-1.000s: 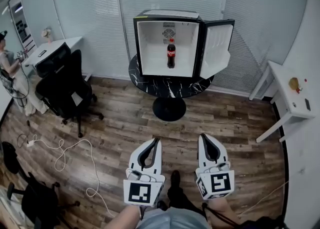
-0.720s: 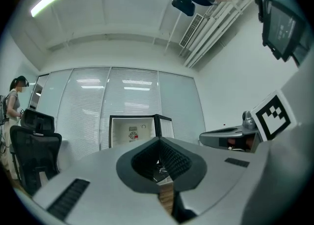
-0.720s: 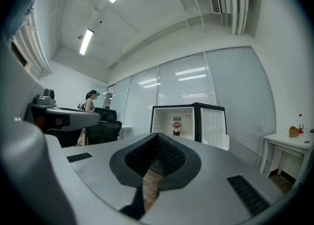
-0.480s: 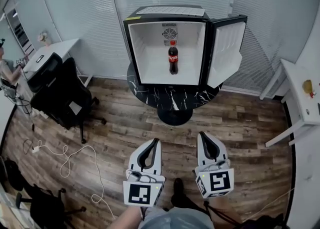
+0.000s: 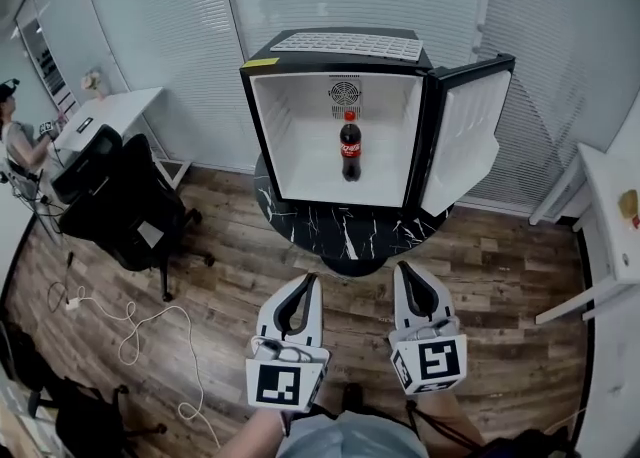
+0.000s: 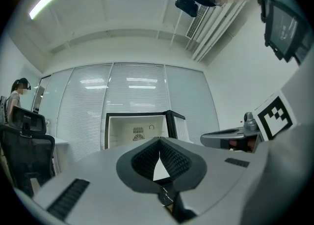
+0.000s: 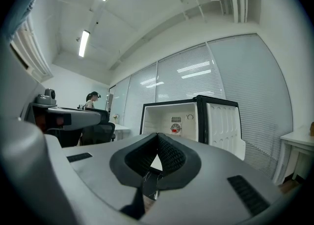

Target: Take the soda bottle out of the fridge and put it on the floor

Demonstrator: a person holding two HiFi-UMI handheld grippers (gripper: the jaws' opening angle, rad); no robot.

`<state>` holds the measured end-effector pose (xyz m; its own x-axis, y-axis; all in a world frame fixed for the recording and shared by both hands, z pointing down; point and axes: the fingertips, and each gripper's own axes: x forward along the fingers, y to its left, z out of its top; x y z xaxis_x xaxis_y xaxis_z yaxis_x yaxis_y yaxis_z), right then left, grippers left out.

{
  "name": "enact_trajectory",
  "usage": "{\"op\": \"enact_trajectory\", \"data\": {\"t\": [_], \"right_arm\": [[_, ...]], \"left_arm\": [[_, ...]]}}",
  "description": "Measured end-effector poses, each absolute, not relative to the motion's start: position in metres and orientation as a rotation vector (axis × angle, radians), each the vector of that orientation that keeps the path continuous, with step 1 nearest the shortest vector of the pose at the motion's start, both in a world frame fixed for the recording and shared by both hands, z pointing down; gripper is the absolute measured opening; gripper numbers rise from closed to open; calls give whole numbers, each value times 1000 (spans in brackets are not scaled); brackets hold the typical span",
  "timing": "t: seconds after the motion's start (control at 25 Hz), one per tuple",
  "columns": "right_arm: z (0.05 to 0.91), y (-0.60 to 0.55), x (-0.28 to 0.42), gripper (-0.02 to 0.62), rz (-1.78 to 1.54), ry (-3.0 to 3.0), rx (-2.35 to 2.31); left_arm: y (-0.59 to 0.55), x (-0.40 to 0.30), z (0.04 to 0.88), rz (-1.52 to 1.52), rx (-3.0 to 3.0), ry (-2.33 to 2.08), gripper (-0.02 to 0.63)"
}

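Nearer than before, the open fridge holds one upright soda bottle.

We read no legible text. The red label on the soda bottle was too small to read. The cubes on the left gripper and right gripper bore only square markers.
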<state>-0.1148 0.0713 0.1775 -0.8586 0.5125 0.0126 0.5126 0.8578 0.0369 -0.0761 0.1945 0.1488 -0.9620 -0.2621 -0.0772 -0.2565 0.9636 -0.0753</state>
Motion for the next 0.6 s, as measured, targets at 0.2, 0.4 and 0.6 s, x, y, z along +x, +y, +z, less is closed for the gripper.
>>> {"op": "enact_trajectory", "data": {"t": [0.2, 0.4, 0.6], "right_arm": [[177, 73, -146, 14, -71, -3024, -842], [189, 84, -176, 14, -86, -3004, -841], [200, 98, -217, 14, -103, -2995, -807]], "left_arm": [[197, -105, 150, -95, -387, 3032, 17], [211, -136, 164, -69, -377, 3060, 17], [227, -183, 173, -50, -406, 3060, 17]]}}
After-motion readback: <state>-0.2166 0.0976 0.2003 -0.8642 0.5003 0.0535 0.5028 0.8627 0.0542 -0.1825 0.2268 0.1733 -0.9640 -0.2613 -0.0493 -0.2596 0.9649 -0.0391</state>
